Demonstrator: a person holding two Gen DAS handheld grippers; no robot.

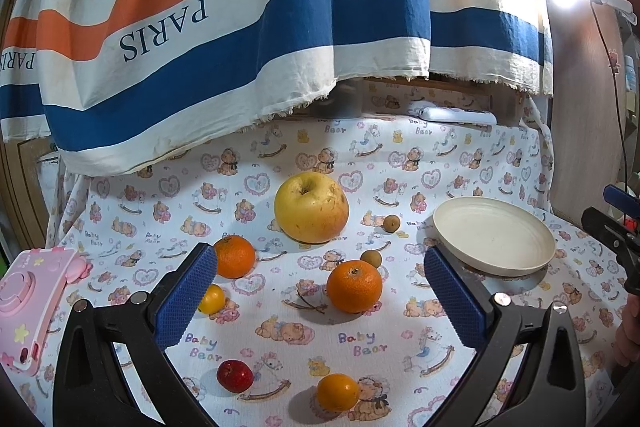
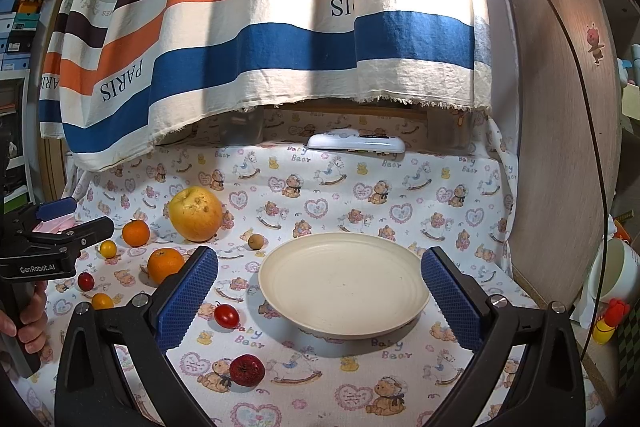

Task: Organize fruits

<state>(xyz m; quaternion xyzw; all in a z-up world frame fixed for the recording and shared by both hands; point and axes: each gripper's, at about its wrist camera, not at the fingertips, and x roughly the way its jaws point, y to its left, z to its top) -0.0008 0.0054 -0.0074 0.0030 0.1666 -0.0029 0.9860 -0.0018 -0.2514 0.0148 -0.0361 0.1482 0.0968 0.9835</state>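
A cream plate [image 2: 344,287] [image 1: 494,235] lies empty on the Baby Bear cloth. A big yellow apple [image 1: 311,207] [image 2: 195,208] stands behind two oranges [image 1: 354,285] [image 1: 235,255], two small brown longans [image 1: 391,223] [image 1: 370,256], two small yellow-orange fruits [image 1: 338,391] [image 1: 212,299] and a small red fruit [image 1: 235,375]. The right wrist view also shows a cherry tomato [image 2: 226,315] and a dark red strawberry-like fruit [image 2: 247,370] left of the plate. My left gripper [image 1: 320,291] is open and empty over the fruit. My right gripper [image 2: 320,287] is open and empty in front of the plate.
A striped PARIS cloth [image 1: 240,27] hangs over the back. A white remote [image 2: 356,143] lies at the back edge. A pink case [image 1: 28,303] sits at the left. A wooden panel [image 2: 560,131], a cable and a lamp stand on the right.
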